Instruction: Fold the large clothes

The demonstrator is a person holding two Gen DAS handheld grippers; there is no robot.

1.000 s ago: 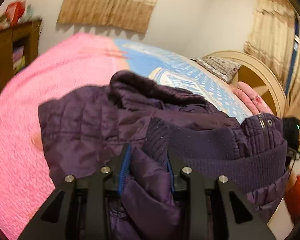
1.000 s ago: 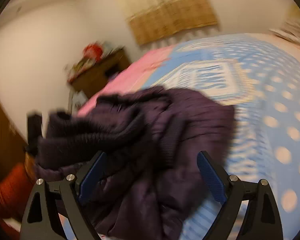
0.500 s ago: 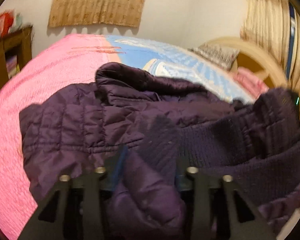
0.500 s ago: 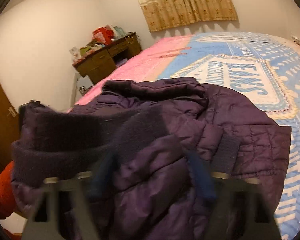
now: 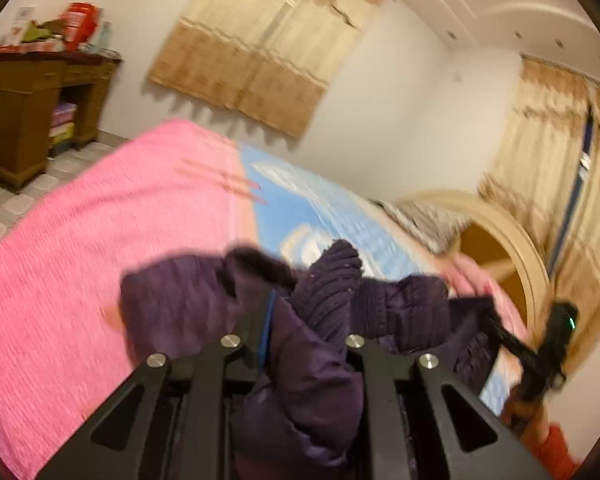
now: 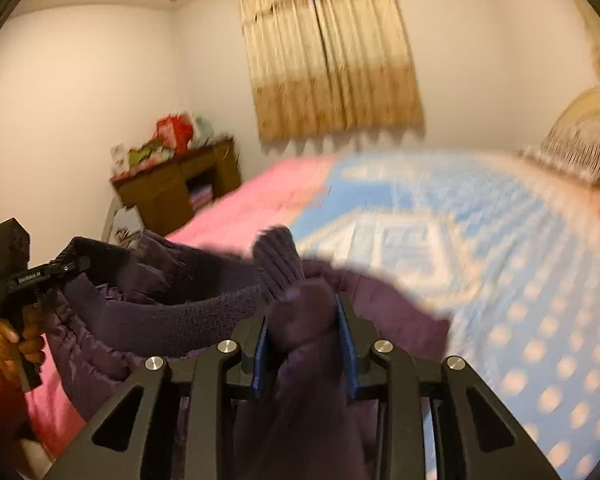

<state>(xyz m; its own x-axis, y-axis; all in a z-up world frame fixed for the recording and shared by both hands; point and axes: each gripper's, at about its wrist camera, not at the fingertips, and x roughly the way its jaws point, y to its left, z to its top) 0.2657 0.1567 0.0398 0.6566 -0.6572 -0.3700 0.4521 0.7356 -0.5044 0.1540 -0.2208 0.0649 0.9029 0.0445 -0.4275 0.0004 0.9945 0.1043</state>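
A dark purple quilted jacket with ribbed knit hem and cuffs lies on the bed, its near edge lifted. My left gripper is shut on a bunch of the jacket's fabric. My right gripper is shut on another bunch of the jacket by the ribbed hem. The hem stretches between the two grippers. The left gripper also shows in the right wrist view, pinching the hem's far end. The right gripper also shows in the left wrist view. Both views are motion blurred.
The bed carries a pink blanket on the left and a blue patterned spread on the right. A wooden cabinet stands by the wall. A curved headboard and pillow are at the bed's far end.
The right gripper has closed from open onto the jacket. Both grippers have lifted the jacket's near edge, and the cameras now tilt upward, showing more wall and curtain.
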